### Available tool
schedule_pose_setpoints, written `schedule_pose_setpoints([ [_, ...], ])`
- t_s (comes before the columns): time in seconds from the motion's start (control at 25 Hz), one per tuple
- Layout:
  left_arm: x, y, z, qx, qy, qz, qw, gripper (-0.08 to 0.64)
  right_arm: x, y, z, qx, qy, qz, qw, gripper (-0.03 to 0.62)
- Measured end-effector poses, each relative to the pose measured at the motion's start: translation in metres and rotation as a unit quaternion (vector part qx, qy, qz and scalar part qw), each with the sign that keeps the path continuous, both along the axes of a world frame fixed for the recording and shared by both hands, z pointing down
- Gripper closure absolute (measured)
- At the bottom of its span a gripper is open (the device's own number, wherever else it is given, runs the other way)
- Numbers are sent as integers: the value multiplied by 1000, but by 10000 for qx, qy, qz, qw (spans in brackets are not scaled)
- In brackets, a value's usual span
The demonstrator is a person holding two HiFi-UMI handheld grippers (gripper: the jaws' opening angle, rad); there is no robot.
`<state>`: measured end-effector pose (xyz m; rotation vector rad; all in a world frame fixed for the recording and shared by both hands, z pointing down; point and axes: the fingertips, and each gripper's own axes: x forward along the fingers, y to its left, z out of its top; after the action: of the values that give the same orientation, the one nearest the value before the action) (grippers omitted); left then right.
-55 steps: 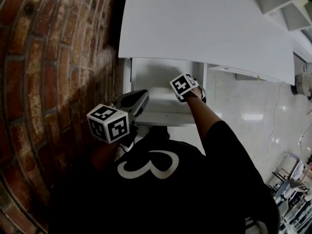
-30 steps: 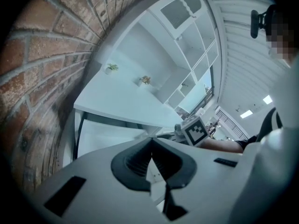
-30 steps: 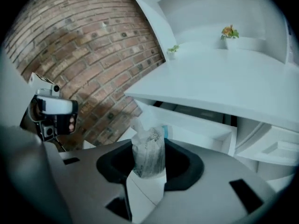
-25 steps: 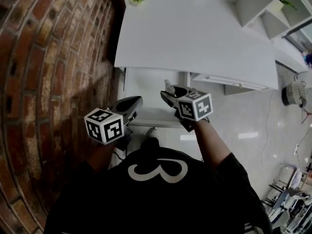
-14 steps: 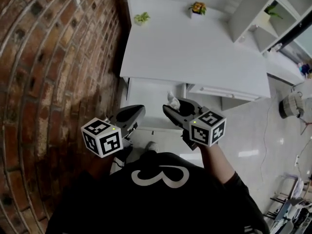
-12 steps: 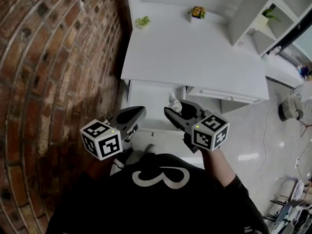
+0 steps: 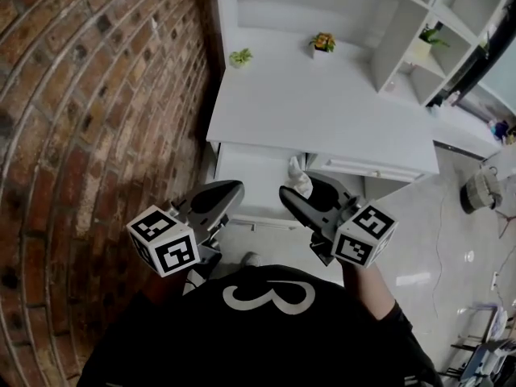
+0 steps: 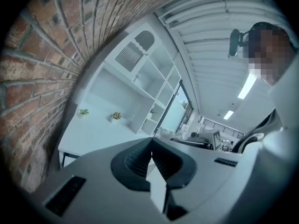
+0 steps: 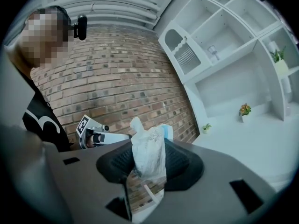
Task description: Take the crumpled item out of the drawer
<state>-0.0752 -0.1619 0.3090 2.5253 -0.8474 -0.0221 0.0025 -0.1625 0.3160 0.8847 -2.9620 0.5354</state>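
The crumpled white item (image 9: 149, 155) is pinched between the ribbed pads of my right gripper (image 9: 149, 148), and its top sticks up past the jaws. In the head view the right gripper (image 7: 294, 196) holds the crumpled item (image 7: 301, 176) above the front of the open white drawer (image 7: 246, 168). That drawer is pulled out from under the white desk (image 7: 322, 103). My left gripper (image 7: 228, 192) hovers beside it on the left, over the drawer's front corner. Its jaws (image 8: 152, 141) are shut with nothing in them.
A brick wall (image 7: 97, 103) runs close along the left. Two small potted plants (image 7: 240, 56) (image 7: 323, 41) stand at the back of the desk. White shelving (image 7: 419, 31) rises at the right. A closed drawer (image 7: 375, 169) sits right of the open one.
Both grippers have risen. The right one has carried the crumpled item up out of the drawer. The head view has tilted up and shows more of the desk and shelves.
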Motion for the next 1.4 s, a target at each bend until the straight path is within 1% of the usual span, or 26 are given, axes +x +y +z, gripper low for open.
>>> schedule_pose_setpoints([
  [0.12, 2, 8, -6, 89, 15, -19, 10000, 557, 1, 8, -5, 104, -49, -16, 9999, 423],
  [0.32, 2, 14, -3, 211, -50, -65, 9997, 557, 1, 17, -5, 209, 16, -31, 9998, 423],
  [0.52, 8, 21, -6, 184, -89, -56, 9998, 557, 1, 26, -7, 348, 152, -86, 9992, 425],
  [0.88, 12, 27, 1, 172, -230, -13, 9996, 557, 5, 31, -2, 305, 156, -57, 9994, 425],
  [1.04, 12, 27, 5, 182, -383, -36, 9991, 557, 5, 33, 0, 296, 164, -82, 9994, 425],
  [1.4, 11, 21, 9, 126, -398, -16, 9991, 557, 4, 28, 4, 262, 235, -101, 9993, 428],
])
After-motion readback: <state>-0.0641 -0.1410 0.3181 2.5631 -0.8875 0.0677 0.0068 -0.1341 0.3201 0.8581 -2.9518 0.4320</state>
